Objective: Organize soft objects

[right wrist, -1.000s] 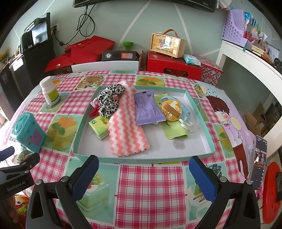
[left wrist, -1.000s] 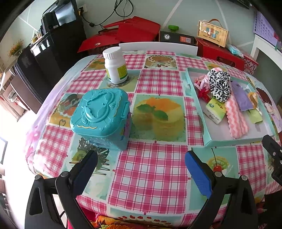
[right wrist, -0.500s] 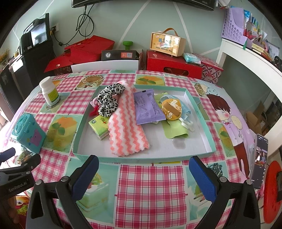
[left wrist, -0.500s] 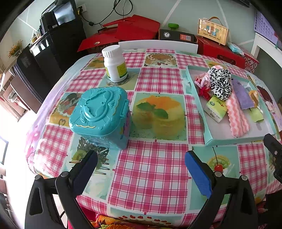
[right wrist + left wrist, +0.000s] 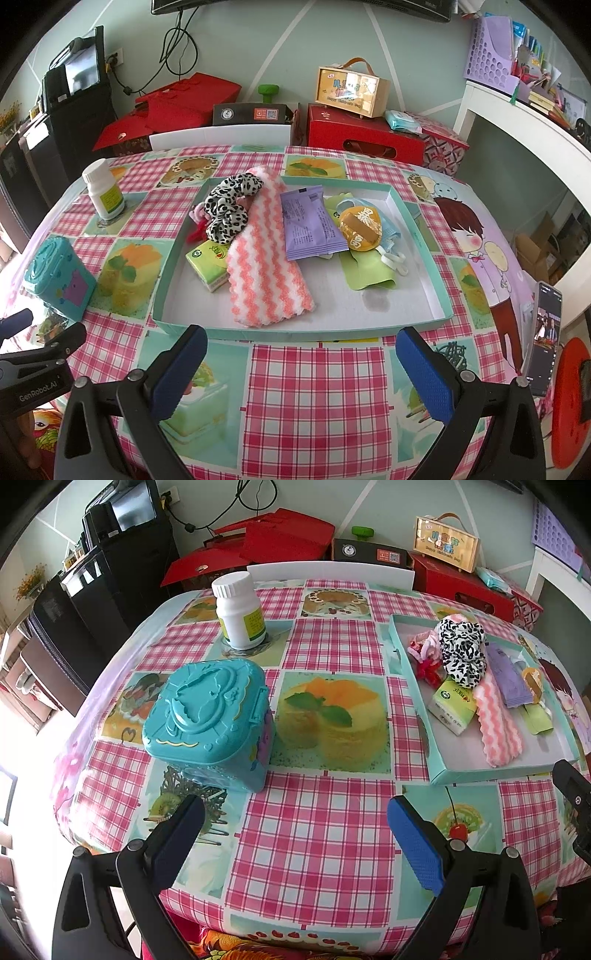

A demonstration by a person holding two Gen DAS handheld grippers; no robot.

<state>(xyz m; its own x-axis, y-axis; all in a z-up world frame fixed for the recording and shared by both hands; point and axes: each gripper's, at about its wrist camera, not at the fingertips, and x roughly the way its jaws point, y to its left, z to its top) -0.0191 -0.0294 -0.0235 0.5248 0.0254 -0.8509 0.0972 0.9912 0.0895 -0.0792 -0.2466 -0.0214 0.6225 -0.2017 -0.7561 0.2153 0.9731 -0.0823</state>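
A shallow teal tray [image 5: 421, 240] [image 5: 410, 679] holds a pink-and-white wavy cloth [image 5: 264, 266] [image 5: 498, 723], a leopard-print scrunchie [image 5: 225, 210] [image 5: 461, 650], a green tissue pack [image 5: 208, 264] [image 5: 452, 705], a purple packet [image 5: 308, 227], an orange round pouch [image 5: 360, 229] and a blue face mask [image 5: 388, 227]. A closed teal plastic box [image 5: 207, 720] [image 5: 59, 282] stands left of the tray. My left gripper [image 5: 295, 834] is open, just in front of the box. My right gripper [image 5: 301, 365] is open before the tray's near rim, empty.
A white pill bottle [image 5: 240, 613] [image 5: 103, 192] stands at the table's far left. A phone [image 5: 545, 332] lies near the right table edge. Red boxes [image 5: 365, 134] and a white chair back [image 5: 221, 134] sit beyond the far edge. The checked tablecloth [image 5: 314, 849] curves off near me.
Both views have shifted only slightly; the left gripper has drifted a little, so the teal box and bottle sit marginally lower-left. Both grippers stay open and empty.
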